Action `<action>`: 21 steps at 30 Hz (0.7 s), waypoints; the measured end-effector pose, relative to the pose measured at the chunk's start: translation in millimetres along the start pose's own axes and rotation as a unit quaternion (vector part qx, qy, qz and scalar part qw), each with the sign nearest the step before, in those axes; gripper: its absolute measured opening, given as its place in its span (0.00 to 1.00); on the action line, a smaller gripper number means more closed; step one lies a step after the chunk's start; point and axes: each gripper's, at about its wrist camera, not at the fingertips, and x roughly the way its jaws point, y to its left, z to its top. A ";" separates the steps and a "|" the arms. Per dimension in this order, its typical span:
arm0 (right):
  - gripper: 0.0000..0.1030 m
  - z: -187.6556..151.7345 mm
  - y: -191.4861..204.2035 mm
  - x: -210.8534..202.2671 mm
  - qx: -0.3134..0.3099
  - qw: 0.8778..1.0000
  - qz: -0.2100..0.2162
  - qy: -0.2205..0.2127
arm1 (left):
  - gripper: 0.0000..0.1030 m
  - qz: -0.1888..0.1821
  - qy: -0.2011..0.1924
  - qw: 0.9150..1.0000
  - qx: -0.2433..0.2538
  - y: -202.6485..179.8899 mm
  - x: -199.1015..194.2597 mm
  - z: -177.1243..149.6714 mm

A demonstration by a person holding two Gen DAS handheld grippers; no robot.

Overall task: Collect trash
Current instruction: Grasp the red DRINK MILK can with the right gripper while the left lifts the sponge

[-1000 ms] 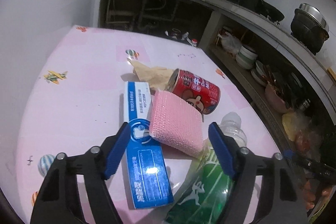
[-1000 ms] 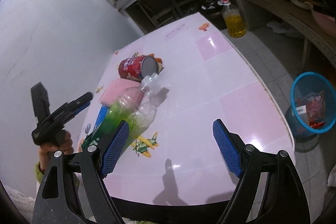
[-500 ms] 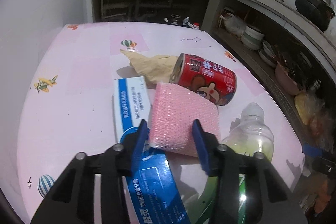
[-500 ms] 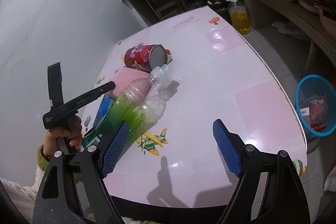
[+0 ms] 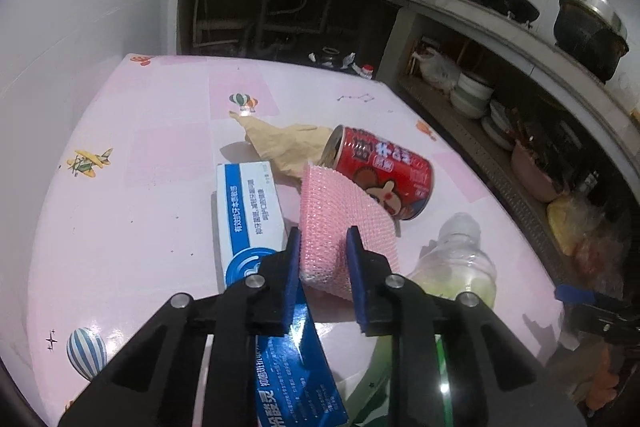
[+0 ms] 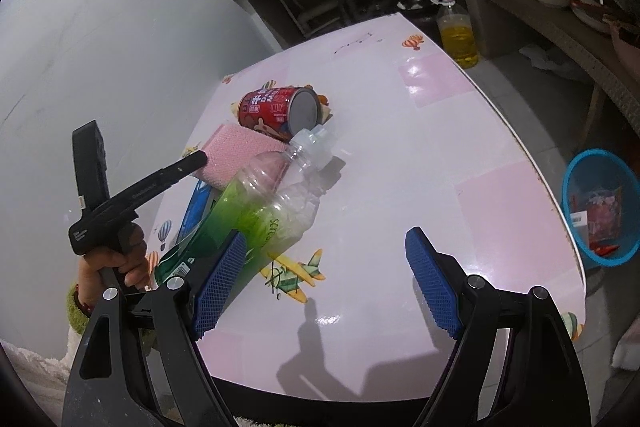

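Note:
On the pink table [image 5: 120,211] lies a heap of trash: a pink sponge [image 5: 340,203], a red can [image 5: 384,175] on its side, a blue-and-white toothpaste box [image 5: 250,211], crumpled brown paper [image 5: 280,143] and a clear bottle with a green label [image 6: 272,203]. My left gripper [image 5: 323,231] has its jaws closing on the sponge's near edge; the pads press it and the sponge buckles upward. My right gripper [image 6: 326,237] is open above the table's near edge, with nothing between its fingers. Its left finger is beside the bottle.
A blue waste basket [image 6: 600,203] holding some trash stands on the floor right of the table. A bottle of yellow oil [image 6: 458,35] sits on the floor beyond the far corner. Counters and shelves with dishes [image 5: 472,95] run behind and to the right.
The left jaws have gone from wide apart around the sponge to pinching it, and its far edge has tipped up. The right gripper has barely moved and stays open.

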 end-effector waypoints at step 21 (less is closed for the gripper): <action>0.80 114.7 72.4 30.0 -0.276 0.958 0.023 -0.069 | 0.14 0.002 -0.119 0.992 -0.046 25.1 -73.2 24.3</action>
